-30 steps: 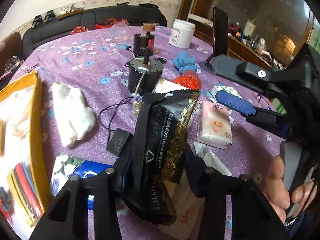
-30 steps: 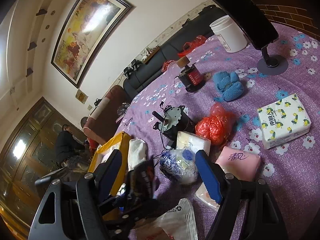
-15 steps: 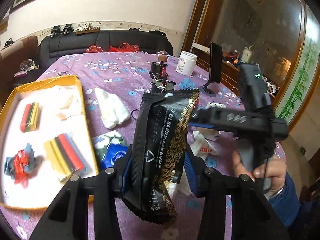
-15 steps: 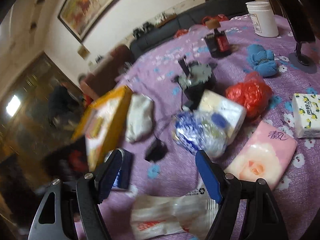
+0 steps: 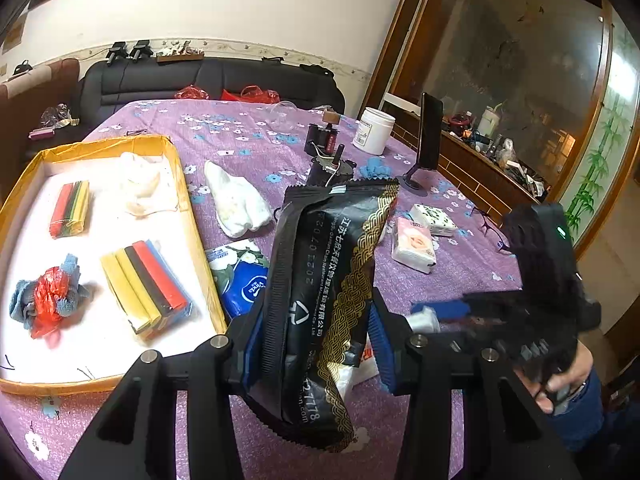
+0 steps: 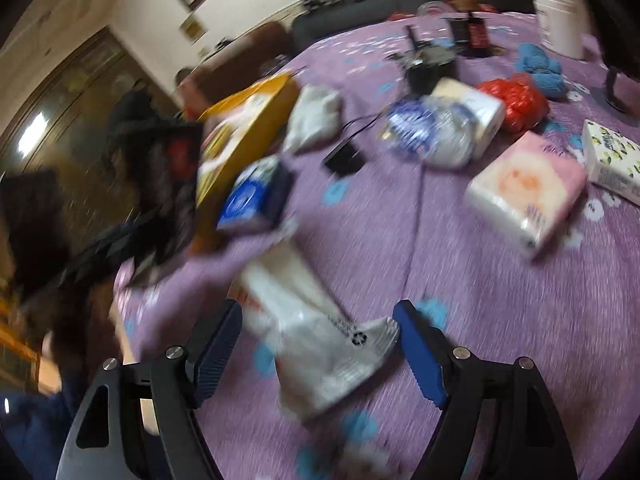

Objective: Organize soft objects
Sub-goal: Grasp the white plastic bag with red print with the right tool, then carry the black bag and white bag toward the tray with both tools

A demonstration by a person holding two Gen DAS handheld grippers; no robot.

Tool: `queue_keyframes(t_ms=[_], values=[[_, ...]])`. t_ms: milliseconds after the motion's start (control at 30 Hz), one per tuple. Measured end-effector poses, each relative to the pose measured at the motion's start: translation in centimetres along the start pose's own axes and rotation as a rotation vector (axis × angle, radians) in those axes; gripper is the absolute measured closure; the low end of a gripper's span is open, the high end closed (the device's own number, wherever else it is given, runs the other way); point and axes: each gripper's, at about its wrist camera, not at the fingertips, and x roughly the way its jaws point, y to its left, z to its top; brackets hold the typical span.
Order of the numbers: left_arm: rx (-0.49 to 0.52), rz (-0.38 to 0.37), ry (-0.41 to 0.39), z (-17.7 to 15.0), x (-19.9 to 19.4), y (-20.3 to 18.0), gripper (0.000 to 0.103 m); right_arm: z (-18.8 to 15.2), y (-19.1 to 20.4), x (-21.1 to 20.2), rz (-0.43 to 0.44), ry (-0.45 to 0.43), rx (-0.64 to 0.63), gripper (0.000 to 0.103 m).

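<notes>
While the left gripper (image 5: 314, 344) is clamped on a black packet (image 5: 326, 280) with gold pattern, this packet stands almost upright between the blue pads and is lifted above the purple tablecloth (image 5: 248, 148). Just beside it, to the right, the right gripper (image 5: 520, 320) appears blurred in a hand (image 5: 564, 380). In the right wrist view, the right gripper (image 6: 318, 354) has its fingers wide apart and holds nothing; a white plastic bag (image 6: 316, 332) lies on the cloth between them, but I cannot tell if they touch it. Left of the black packet sits a yellow tray (image 5: 188, 216) with white inside, holding two bundles of colored strips (image 5: 144, 284), a red and blue cloth ball (image 5: 48, 300) and a white cloth (image 5: 144, 184). Against the tray's right wall lies a blue tissue pack (image 5: 240, 276). Farther away are a white sock-like cloth (image 5: 236, 200), a pink tissue pack (image 6: 528, 184), a red bag (image 6: 516, 100) and a white jar (image 5: 374, 130).
</notes>
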Motion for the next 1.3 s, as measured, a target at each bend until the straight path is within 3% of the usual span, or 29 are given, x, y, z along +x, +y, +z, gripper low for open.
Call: queue_keyframes(t_ms=[100, 200, 467, 533, 600, 733, 800, 933, 1033, 1167, 1300], values=[[-0.006, -0.003, 0.003, -0.1, -0.1, 0.3, 0.058, -0.3, 0.5, -1.1, -0.032, -0.006, -0.068, 0.021], [-0.012, -0.003, 0.006, -0.2, -0.2, 0.3, 0.058, 0.5, 1.2, -2.2, -0.14, -0.045, -0.152, 0.021], [-0.013, 0.006, 0.004, -0.3, -0.3, 0.4, 0.058, 0.9, 4.2, 1.8, -0.129, 0.066, -0.357, 0.019], [-0.014, 0.009, 0.006, -0.4, -0.2, 0.4, 0.058, -0.4, 4.9, 3.1, -0.158, 0.114, -0.412, 0.032], [-0.017, 0.008, 0.01, -0.4, -0.1, 0.4, 0.058, -1.1, 5.5, 3.1, -0.226, 0.088, -0.456, 0.052], [-0.025, 0.003, 0.011, -0.3, 0.1, 0.5, 0.058, -0.6, 4.9, 2.0, -0.252, 0.037, -0.394, 0.056], [-0.025, 0.005, 0.01, -0.3, 0.1, 0.5, 0.058, 0.3, 4.1, 0.7, -0.252, -0.031, -0.315, 0.056], [-0.028, 0.007, 0.009, -0.2, 0.2, 0.7, 0.058, 3.0, 2.9, -1.8, -0.215, -0.188, -0.15, 0.056], [-0.032, 0.015, 0.007, -0.1, 0.2, 0.8, 0.058, 5.2, 2.3, -2.7, -0.135, -0.293, -0.032, 0.056], [-0.028, 0.031, 0.004, 0.2, 0.3, 0.7, 0.058, 9.4, 3.7, -1.1, -0.147, -0.36, 0.013, 0.056], [-0.026, 0.057, -0.012, 0.7, -0.1, 0.8, 0.058, 14.6, 6.0, 1.4, -0.092, -0.377, 0.001, 0.056]])
